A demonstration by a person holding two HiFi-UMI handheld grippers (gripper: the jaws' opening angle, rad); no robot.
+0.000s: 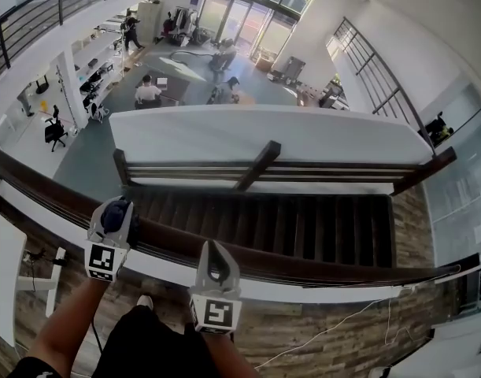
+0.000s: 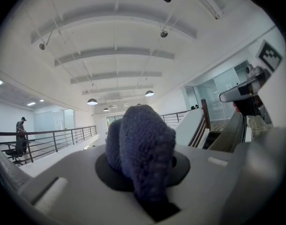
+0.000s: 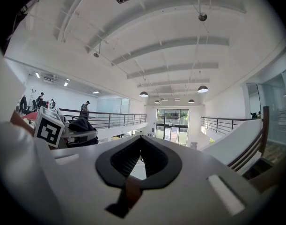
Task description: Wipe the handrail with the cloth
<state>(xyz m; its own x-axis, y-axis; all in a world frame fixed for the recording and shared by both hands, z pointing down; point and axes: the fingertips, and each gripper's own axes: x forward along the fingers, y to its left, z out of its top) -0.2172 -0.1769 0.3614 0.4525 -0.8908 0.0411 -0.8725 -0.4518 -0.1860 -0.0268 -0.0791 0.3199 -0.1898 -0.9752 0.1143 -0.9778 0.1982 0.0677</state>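
Jaws of left gripper [image 2: 142, 134] tight on blue cloth [image 2: 140, 146], clearest in its own view; right gripper [image 3: 139, 139] jaws together, empty.

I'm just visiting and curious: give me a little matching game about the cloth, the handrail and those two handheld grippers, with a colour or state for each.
1 cloth
2 handrail
3 left gripper
4 right gripper

A dark brown
B nothing between its jaws
C blue
D jaws closed on the cloth

Pairs: 1-C, 2-A, 3-D, 4-B
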